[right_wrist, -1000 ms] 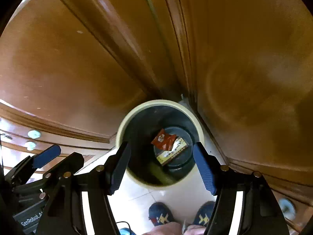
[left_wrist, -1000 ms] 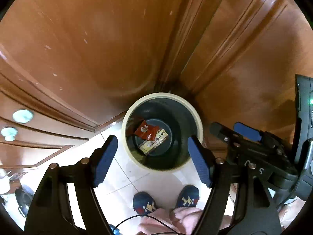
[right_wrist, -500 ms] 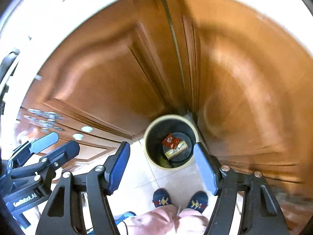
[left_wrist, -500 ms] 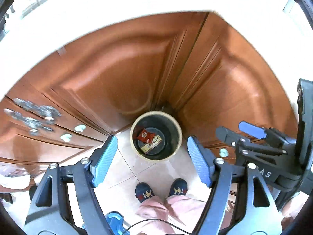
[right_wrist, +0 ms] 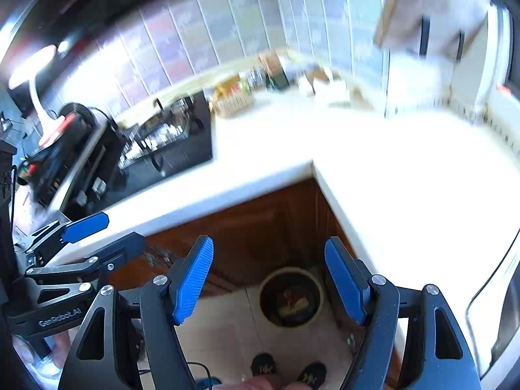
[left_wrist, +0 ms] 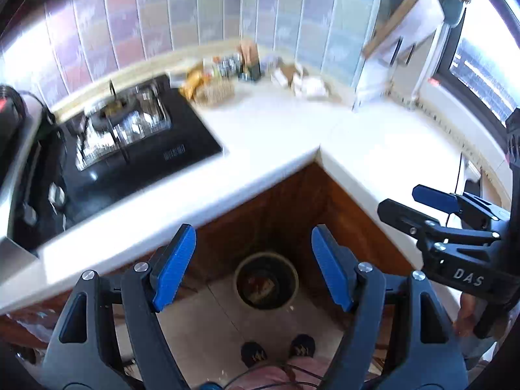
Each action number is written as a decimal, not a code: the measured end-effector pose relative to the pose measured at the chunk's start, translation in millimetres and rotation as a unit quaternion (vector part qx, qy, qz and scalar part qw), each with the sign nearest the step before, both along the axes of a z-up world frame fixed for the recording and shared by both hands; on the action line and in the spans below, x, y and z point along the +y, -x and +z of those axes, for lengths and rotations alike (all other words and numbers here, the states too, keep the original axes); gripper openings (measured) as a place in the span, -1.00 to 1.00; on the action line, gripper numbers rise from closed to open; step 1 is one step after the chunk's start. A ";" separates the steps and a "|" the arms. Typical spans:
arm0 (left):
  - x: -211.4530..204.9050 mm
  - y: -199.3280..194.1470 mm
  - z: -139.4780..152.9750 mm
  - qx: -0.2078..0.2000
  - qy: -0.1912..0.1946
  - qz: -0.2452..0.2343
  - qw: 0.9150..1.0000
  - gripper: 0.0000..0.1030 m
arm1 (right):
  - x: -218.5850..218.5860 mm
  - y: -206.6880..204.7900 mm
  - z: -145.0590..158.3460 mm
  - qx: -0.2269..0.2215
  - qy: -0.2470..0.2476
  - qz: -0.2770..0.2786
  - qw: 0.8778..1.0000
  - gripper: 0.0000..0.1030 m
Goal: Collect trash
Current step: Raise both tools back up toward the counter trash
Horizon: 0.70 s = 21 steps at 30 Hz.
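Note:
A round cream-rimmed trash bin [left_wrist: 266, 280] stands on the tiled floor in the corner under the white counter; it also shows in the right wrist view [right_wrist: 291, 297]. Red and yellow wrappers [left_wrist: 261, 286] lie at its bottom. My left gripper [left_wrist: 253, 268] is open and empty, high above the bin. My right gripper [right_wrist: 269, 278] is open and empty, also high above it. Each gripper shows in the other's view, the right one [left_wrist: 432, 209] and the left one [right_wrist: 94, 232].
A white L-shaped counter [left_wrist: 276, 136] wraps the corner above brown wooden cabinet doors [left_wrist: 279, 214]. A black stove [left_wrist: 130, 149] sits at the left. Jars and packets [left_wrist: 234, 71] crowd the back wall. The person's shoes [left_wrist: 279, 351] stand on the floor.
Both grippers have risen far up from the bin, still open. The counter, stove and wall have come into view, and the bin looks much smaller.

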State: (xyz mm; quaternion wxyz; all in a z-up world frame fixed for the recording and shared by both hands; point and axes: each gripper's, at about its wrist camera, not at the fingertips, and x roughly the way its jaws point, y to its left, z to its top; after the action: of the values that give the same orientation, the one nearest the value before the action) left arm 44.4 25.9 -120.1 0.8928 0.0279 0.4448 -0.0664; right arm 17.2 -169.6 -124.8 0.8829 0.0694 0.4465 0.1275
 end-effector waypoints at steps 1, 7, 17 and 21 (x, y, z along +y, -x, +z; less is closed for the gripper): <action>2.2 -1.0 9.1 -0.008 -0.004 0.002 1.000 0.39 | -0.9 -0.3 12.8 -0.008 -0.001 0.000 1.000 0.41; 6.0 -7.4 65.9 -0.051 -0.010 0.017 0.998 0.39 | -1.8 -5.5 80.5 -0.054 -0.001 0.003 0.999 0.42; 26.0 -26.9 124.0 -0.112 -0.005 0.022 0.993 0.39 | 15.0 -18.1 104.7 -0.110 0.033 0.002 0.993 0.42; 39.5 -31.4 140.0 -0.125 -0.003 0.023 0.992 0.39 | 25.4 -24.9 109.1 -0.129 0.042 -0.005 0.991 0.42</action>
State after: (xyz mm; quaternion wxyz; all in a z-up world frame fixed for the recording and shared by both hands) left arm 75.8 65.4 19.9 0.9426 0.0280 0.3302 -0.0407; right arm 42.1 -144.2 -15.7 0.9358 0.0171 0.3339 0.1119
